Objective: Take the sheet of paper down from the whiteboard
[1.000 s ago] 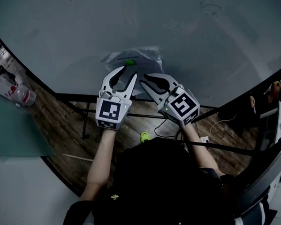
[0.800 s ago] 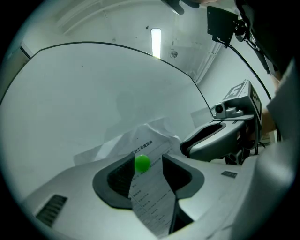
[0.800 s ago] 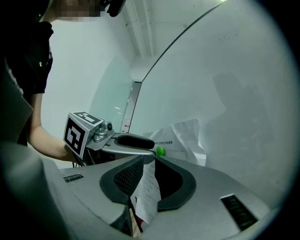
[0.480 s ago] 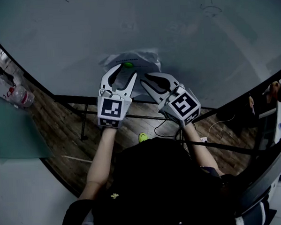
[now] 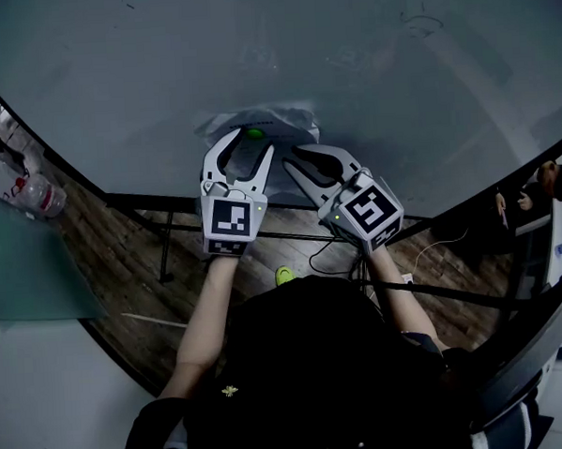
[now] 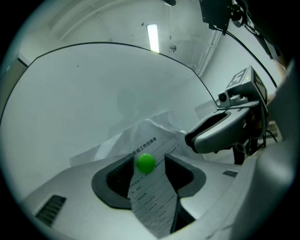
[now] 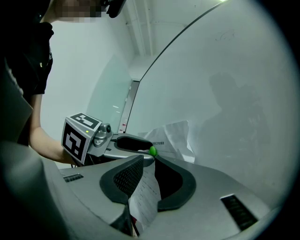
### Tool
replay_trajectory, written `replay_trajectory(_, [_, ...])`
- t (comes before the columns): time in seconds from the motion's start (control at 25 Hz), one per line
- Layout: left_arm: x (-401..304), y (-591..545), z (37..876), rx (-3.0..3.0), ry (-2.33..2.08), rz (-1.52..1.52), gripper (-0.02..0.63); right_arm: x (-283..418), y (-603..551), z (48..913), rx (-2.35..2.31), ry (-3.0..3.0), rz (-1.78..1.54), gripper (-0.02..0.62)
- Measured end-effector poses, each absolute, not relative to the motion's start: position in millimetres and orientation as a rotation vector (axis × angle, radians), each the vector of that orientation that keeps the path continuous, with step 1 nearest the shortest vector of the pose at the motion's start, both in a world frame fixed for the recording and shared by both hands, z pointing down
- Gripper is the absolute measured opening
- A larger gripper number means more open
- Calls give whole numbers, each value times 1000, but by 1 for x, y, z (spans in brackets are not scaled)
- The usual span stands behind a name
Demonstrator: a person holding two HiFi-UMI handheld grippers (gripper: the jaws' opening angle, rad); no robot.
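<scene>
Creeping up a little, the left gripper (image 5: 250, 145) now has the green magnet (image 5: 254, 133) between its wide-open jaws. That magnet pins the paper (image 5: 290, 123) to the whiteboard (image 5: 347, 56), at twelve o'clock from both grippers, so I think it must come off first. The right gripper (image 5: 292, 154) pinches the paper's bottom edge. A bottle (image 5: 40, 194) lies at nine o'clock; I can't tell what's inside.

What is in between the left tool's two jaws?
In the left gripper view, a green round magnet and the sheet of paper it pins sit between the left tool's open jaws.
</scene>
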State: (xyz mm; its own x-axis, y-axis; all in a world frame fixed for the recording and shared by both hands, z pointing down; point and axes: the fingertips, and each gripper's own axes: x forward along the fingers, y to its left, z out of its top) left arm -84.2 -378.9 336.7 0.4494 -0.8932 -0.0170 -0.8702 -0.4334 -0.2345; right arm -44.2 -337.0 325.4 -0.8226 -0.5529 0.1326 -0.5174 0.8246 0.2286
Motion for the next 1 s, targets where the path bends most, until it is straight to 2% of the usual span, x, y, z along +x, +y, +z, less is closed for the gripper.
replay_trajectory(1.0, [-86, -385, 338, -2158, 1726, -305, 178, -33, -345, 309, 872, -2768, -327, 96])
